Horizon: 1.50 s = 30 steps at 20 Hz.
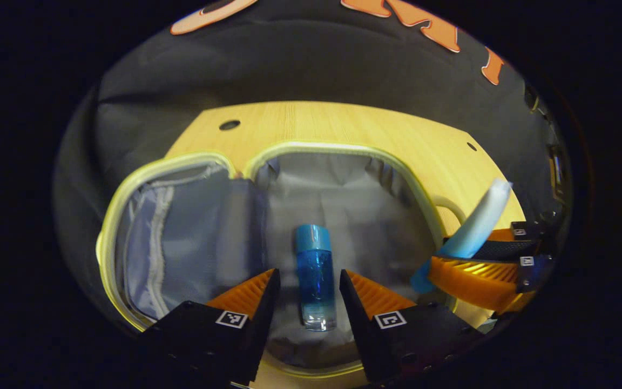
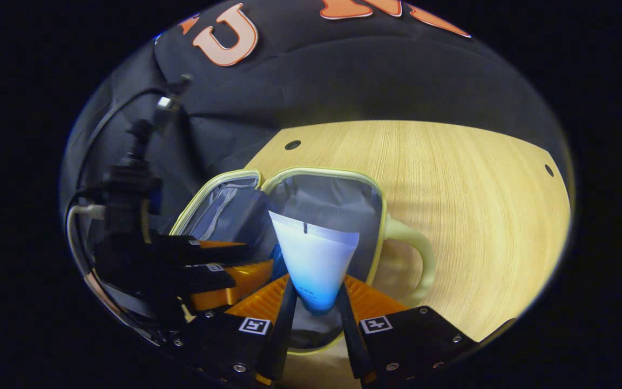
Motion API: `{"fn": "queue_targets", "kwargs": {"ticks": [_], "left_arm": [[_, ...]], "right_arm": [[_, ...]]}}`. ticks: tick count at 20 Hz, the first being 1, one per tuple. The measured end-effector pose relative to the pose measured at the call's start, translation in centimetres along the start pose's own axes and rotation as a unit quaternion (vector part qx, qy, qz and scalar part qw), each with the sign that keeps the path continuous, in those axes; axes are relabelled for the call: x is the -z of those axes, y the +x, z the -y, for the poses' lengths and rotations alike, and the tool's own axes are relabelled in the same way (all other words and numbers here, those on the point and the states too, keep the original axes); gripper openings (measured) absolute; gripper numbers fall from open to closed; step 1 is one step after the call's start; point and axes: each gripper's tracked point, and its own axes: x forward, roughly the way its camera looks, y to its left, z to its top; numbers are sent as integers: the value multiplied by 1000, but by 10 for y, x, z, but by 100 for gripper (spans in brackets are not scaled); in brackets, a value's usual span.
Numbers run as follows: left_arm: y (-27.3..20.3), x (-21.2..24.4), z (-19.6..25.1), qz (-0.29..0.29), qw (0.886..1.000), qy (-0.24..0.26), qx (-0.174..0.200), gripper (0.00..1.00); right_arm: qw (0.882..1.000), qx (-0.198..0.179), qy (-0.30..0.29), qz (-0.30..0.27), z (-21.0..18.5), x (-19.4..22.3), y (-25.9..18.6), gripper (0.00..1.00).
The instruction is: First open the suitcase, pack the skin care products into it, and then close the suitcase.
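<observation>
Suitcase [image 1: 127, 227], a yellow-rimmed grey-lined soft case, lies open on the wooden table [image 2: 478, 189]. Inside lies a blue cylindrical bottle [image 1: 315, 275], between the spread, untouching fingers of the left gripper [image 1: 309, 286]. The right gripper [image 2: 315, 302] clamps a white-blue tube [image 2: 315, 259] over the case's right edge.

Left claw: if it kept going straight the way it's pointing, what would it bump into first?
Probably the blue bottle, lying in the open suitcase right between the left claw fingers; depth is hard to judge.

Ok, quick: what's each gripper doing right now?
Left gripper: open, blue bottle lying between its fingers in the suitcase.
Right gripper: closed on the white tube.
</observation>
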Motion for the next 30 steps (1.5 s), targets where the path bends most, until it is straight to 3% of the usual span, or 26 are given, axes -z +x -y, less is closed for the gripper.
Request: {"fn": "queue_targets", "kwargs": {"ticks": [5, 10, 18, 19, 20, 24, 26, 27, 28, 29, 30], "left_arm": [[-46, -28, -61, 70, 995, -34, -62, 73], [-108, -15, -130, 84, 984, -101, -119, 73], [-147, 34, -248, 96, 953, -211, -197, 73], [-150, 37, -260, 101, 948, -225, -200, 72], [-152, 42, -271, 105, 945, -236, -202, 73], [-163, 53, -297, 113, 933, -272, -206, 74], [-156, 58, -305, 113, 929, -290, -201, 77], [-153, 60, -311, 115, 926, -300, -198, 77], [-151, 60, -316, 117, 923, -312, -191, 77], [-150, 60, -320, 122, 920, -326, -180, 82], [-147, 58, -323, 127, 916, -343, -165, 78]], "right_arm": [[998, -1, 40, -44, 1, 10, 9, 47], [990, 28, 85, -105, 10, 25, 20, 47], [983, 48, 134, -118, 13, 21, 24, 49], [983, 50, 136, -114, 16, 17, 22, 43], [984, 48, 138, -104, 16, 13, 17, 49], [987, 33, 145, -53, 17, -15, -16, 58], [989, 26, 146, -18, 19, -33, -39, 74], [989, 24, 148, -2, 20, -41, -51, 70], [988, 27, 150, 12, 25, -48, -62, 81], [988, 31, 152, 26, 30, -55, -74, 83], [987, 36, 153, 40, 36, -61, -84, 87]]}}
